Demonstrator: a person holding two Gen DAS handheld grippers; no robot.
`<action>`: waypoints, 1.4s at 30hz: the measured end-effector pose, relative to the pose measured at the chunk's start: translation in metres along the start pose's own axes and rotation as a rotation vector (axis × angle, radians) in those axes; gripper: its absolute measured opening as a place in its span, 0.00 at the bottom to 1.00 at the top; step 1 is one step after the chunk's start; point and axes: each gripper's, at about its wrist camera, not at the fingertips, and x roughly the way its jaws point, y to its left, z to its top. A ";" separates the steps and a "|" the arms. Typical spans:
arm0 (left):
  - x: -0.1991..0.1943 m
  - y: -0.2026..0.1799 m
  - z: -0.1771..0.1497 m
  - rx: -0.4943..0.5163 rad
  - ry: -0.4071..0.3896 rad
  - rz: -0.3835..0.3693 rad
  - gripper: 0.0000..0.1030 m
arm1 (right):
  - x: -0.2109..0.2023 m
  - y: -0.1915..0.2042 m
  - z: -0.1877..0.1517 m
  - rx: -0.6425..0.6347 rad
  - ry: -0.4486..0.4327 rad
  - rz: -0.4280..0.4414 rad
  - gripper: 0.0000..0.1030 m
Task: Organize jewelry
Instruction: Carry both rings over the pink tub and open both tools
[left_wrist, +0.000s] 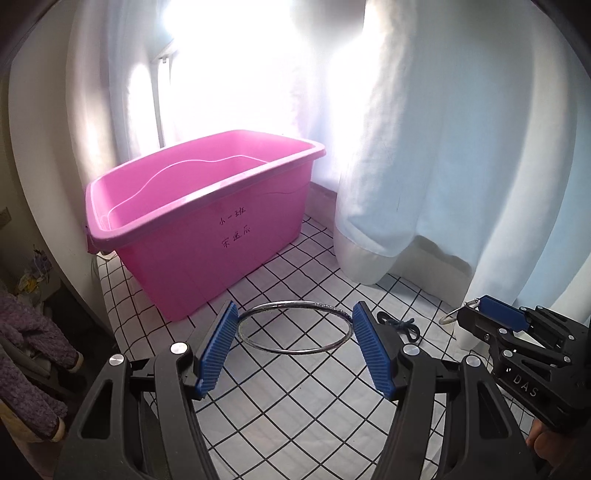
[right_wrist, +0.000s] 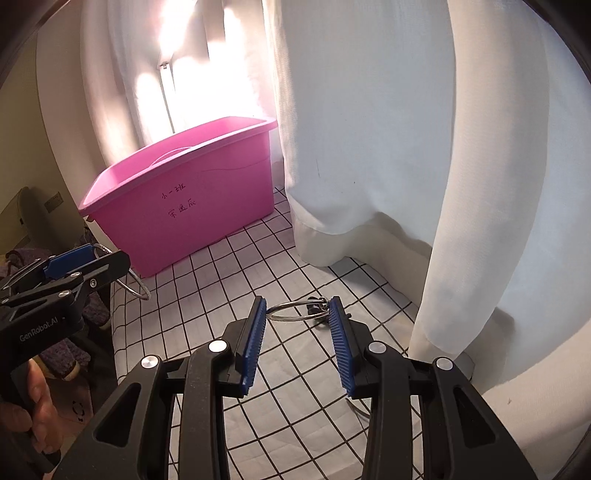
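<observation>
A large silver bangle lies on the white grid cloth, right between the blue pads of my open left gripper. It also shows in the right wrist view, under the left gripper. A smaller silver ring with a dark cord lies between the tips of my open right gripper. In the left wrist view the right gripper hovers over that ring, and the cord lies beside it. A pink plastic bin stands at the back left, open on top.
White curtains hang onto the cloth at the right and back. A purple knitted garment lies off the left edge. Another metal piece shows under the right finger in the right wrist view.
</observation>
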 end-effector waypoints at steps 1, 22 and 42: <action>-0.002 0.003 0.006 -0.004 -0.010 0.002 0.61 | -0.002 0.004 0.007 -0.005 -0.010 0.005 0.33; -0.007 0.129 0.152 -0.084 -0.183 0.076 0.61 | 0.036 0.121 0.196 -0.145 -0.184 0.130 0.33; 0.107 0.216 0.160 -0.190 0.037 0.107 0.61 | 0.209 0.150 0.244 -0.095 0.133 0.187 0.33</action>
